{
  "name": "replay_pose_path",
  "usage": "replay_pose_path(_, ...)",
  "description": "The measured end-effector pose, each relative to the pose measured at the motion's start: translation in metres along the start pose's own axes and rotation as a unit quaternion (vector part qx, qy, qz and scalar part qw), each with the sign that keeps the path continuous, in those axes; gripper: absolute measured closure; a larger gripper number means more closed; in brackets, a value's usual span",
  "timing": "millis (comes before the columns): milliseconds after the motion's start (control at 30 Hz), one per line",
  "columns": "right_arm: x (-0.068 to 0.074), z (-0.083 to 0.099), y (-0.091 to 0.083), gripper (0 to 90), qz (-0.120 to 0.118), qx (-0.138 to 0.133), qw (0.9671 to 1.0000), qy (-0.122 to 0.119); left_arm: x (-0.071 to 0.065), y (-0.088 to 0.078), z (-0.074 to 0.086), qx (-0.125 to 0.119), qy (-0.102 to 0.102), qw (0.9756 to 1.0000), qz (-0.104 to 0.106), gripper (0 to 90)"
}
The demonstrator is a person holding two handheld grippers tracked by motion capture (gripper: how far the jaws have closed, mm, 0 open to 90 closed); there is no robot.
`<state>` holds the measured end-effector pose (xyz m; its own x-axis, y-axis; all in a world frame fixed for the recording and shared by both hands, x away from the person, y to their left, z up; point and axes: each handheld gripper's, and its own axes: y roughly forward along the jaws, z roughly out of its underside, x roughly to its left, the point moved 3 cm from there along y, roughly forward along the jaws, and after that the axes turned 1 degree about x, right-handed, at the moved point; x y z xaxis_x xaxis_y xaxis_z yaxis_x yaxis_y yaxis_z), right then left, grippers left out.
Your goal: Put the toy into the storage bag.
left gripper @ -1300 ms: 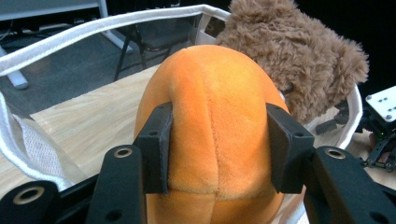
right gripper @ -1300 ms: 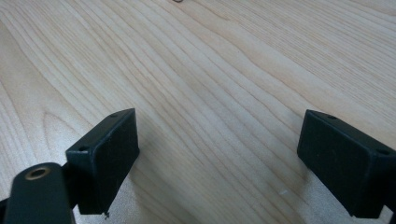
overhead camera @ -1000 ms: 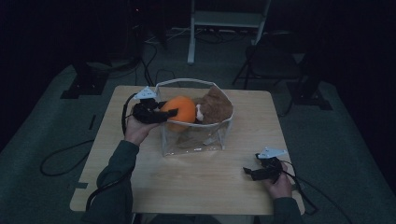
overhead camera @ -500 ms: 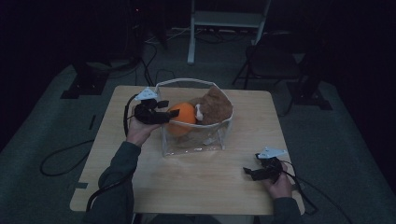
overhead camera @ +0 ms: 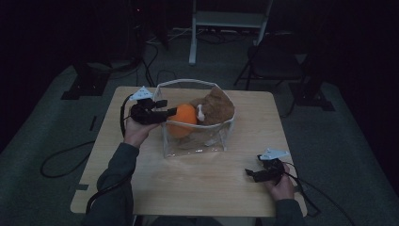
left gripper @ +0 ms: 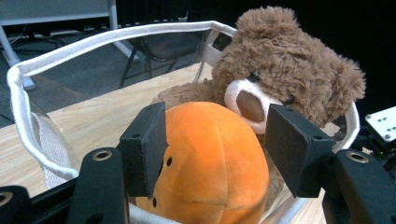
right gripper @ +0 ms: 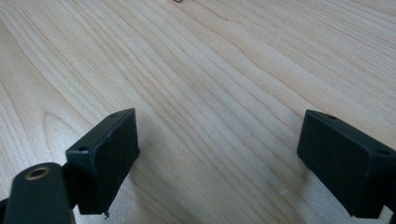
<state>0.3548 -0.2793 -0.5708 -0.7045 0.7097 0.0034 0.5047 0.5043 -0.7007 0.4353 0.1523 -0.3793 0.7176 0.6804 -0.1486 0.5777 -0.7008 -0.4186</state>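
Note:
A clear bag with a white rim (overhead camera: 188, 82) (left gripper: 93, 42) stands in the middle of the wooden table (overhead camera: 197, 183). Inside it sit an orange plush ball (overhead camera: 181, 120) (left gripper: 205, 163) and a brown teddy bear (overhead camera: 216, 108) (left gripper: 285, 70). My left gripper (overhead camera: 168, 108) (left gripper: 215, 121) reaches over the bag's left edge. Its jaws have just been closing, with the ball between them. The left pad lies against the ball and the right pad stands just off it. My right gripper (overhead camera: 249, 173) (right gripper: 219, 121) rests open on the table (right gripper: 210, 56) near the front right corner, nothing between its jaws.
Behind the table stand a white frame (overhead camera: 230, 19) and a dark folding chair (overhead camera: 273, 61). Black stand feet (overhead camera: 89, 84) sit at the back left. Cables (overhead camera: 61, 160) trail over the grey floor on the left.
The orange ball has sunk a little lower into the bag. My left gripper has hardly shifted, and the right hand has stayed still.

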Motion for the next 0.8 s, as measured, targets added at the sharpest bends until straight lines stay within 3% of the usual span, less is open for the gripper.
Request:
replay_pose_path(267, 0.000, 0.000, 0.000, 11.8, 0.000, -0.001, 1.0000, -0.001, -0.001, -0.010, 0.000, -0.017, -0.003, 0.9998, -0.003, 39.2)
replay_pose_path(467, 0.000, 0.000, 0.000, 11.9, 0.000, -0.001, 1.0000, -0.001, -0.003, -0.020, 0.009, -0.033, -0.013, 0.9994, -0.004, 38.6)
replay_pose_path(800, 0.000, 0.000, 0.000, 11.8, 0.000, -0.001, 1.0000, 0.000, -0.006, -0.030, 0.022, -0.038, -0.013, 0.9991, -0.008, 37.7)
